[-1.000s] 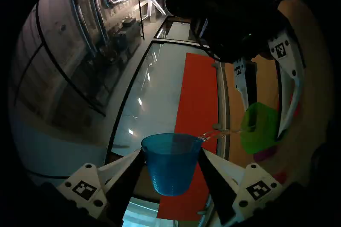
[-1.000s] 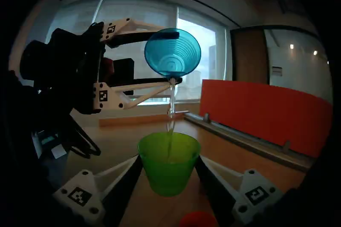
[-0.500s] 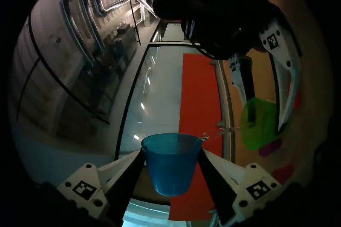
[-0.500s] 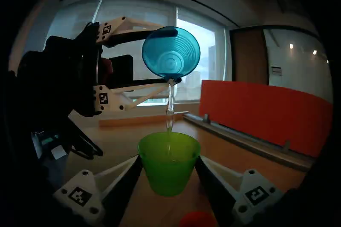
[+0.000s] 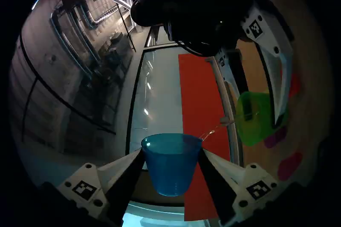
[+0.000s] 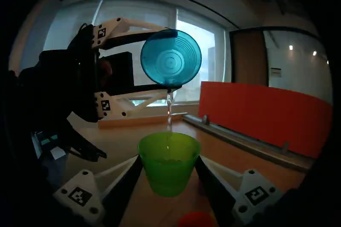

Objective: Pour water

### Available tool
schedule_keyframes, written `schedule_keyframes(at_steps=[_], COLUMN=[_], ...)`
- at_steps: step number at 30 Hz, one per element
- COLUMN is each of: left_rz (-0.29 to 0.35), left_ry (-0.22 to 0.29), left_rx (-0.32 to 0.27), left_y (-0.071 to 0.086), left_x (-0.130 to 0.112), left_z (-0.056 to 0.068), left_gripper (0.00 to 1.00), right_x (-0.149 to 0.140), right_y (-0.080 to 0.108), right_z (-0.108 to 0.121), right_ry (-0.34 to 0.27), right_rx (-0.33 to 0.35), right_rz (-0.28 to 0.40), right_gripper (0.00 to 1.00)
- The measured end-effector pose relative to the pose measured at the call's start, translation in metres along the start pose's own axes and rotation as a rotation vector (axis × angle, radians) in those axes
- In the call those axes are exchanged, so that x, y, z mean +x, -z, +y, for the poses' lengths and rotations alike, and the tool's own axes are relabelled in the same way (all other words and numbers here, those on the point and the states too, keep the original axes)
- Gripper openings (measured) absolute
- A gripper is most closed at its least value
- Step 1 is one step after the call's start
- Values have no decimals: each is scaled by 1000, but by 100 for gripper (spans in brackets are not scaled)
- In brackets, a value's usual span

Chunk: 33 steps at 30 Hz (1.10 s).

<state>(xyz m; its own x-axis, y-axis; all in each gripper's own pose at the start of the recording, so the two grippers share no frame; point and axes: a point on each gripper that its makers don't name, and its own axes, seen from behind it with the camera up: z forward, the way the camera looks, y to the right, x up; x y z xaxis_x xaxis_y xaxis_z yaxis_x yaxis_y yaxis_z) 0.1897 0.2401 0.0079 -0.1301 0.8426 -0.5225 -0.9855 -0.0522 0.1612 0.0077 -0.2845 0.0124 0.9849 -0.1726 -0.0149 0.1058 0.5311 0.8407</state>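
Left gripper (image 5: 171, 155) and right gripper (image 6: 169, 159), white angular fingers (image 5: 113, 170), black inner pads (image 5: 128, 181), square black-and-white markers (image 5: 84, 189) beside small screws (image 5: 99, 202), bulky black housing (image 6: 64, 80) behind

Dim, fisheye-warped pictures; daylight from the window (image 6: 200, 52) backlights the scene, leaving foreground shapes in dark silhouette.

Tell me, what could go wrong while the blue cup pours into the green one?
1. The water falls in a thin stream from the blue cup, held well above the green cup. A small wobble could send it past the rim onto the table.
2. The right gripper holds the green cup by just two fingers. As it fills and gets heavier, it might slip.
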Motion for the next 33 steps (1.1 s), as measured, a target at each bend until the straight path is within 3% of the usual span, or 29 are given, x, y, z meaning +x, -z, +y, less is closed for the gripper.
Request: schedule_keyframes(at_steps=[9,18,24,33], left_rz=[5,1,-16,-86], left_ry=[-17,47,158,440], left_rx=[6,-4,-20,-40], left_y=[3,4,2,4], left_x=[6,5,-3,-28], left_z=[4,10,14,31], left_gripper=[85,85,85,85], right_x=[3,4,5,5], right_y=[1,2,4,8], right_z=[0,0,1,3], right_ry=[0,0,2,2], right_rx=[-2,-5,-11,-21], right_rz=[4,8,13,19], right_gripper=[88,88,88,88])
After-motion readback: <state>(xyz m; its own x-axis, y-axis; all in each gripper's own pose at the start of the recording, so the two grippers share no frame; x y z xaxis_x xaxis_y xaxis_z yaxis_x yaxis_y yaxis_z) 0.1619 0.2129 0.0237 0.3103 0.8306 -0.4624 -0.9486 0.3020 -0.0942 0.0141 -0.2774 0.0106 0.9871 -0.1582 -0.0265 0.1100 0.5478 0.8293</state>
